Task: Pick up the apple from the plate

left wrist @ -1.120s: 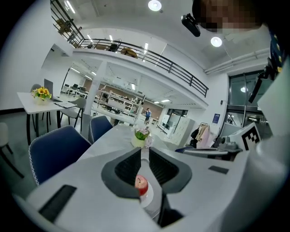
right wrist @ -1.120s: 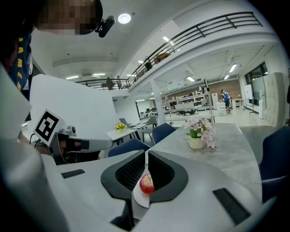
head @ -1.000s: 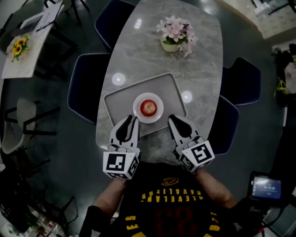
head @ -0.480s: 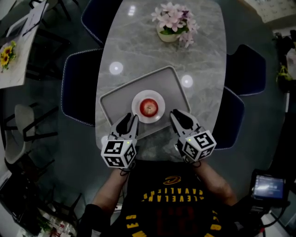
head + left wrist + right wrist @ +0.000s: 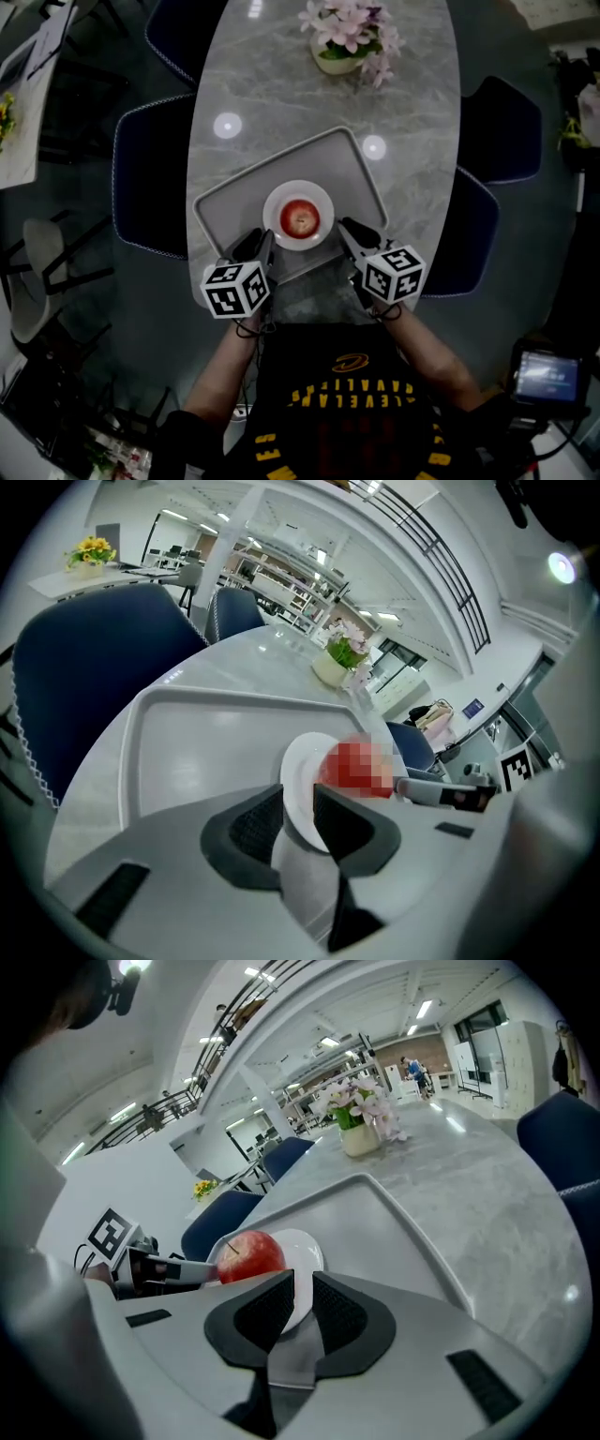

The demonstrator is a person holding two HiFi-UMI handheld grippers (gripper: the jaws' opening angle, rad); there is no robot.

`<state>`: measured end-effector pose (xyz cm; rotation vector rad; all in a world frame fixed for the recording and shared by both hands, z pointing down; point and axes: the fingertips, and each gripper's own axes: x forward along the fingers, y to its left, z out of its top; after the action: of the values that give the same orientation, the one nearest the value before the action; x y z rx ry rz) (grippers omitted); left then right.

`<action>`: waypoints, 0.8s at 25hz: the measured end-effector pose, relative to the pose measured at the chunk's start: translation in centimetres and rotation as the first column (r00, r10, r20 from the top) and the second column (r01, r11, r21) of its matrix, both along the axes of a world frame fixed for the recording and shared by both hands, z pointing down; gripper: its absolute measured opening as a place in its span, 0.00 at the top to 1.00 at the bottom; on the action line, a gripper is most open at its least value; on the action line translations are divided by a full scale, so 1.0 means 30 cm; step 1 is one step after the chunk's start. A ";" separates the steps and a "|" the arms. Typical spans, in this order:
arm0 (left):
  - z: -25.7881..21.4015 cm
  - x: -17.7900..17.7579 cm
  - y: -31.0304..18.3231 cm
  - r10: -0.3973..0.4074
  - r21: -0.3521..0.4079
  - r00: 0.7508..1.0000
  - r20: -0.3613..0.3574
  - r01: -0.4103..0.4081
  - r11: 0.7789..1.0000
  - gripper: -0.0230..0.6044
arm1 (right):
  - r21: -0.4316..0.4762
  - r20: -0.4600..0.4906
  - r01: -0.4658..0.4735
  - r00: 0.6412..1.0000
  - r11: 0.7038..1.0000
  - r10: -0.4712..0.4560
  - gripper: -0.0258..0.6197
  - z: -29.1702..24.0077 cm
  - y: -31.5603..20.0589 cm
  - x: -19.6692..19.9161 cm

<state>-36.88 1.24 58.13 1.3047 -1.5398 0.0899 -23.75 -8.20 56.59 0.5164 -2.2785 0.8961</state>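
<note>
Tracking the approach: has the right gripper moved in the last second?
Yes. The right gripper has come forward across the tray's near rim, closer to the plate.

The apple [image 5: 300,218] is red, its plate [image 5: 275,202] white, the tray [image 5: 230,206] pale grey, the table [image 5: 309,112] grey-veined marble, the chairs [image 5: 150,178] navy.

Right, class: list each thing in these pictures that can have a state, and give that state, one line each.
apple, whole, resting on the plate, not held.
plate, flat on the tray, carrying the apple.
tray, flat on the table.
flower pot, upright.
left tool, jaws slightly apart, empty.
right tool, jaws slightly apart, empty.
</note>
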 end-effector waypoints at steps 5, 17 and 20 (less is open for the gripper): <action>0.039 -0.005 0.001 -0.042 -0.016 0.997 -0.067 0.041 0.999 0.82 | -0.055 -0.029 -0.011 1.000 0.998 0.009 0.89 0.056 0.001 -0.011; 0.069 -0.003 0.013 -0.052 -0.044 0.992 -0.117 0.048 0.998 0.82 | -0.109 -0.129 -0.017 0.992 0.994 0.003 0.89 0.115 0.023 -0.024; 0.070 -0.004 0.014 -0.065 -0.047 0.989 -0.134 0.059 0.997 0.82 | -0.121 -0.142 -0.016 0.990 0.993 -0.001 0.89 0.118 0.024 -0.027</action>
<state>-37.00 1.67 60.22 1.2036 -1.4537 -0.0054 -24.58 -7.47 60.14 0.5184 -2.0814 0.9641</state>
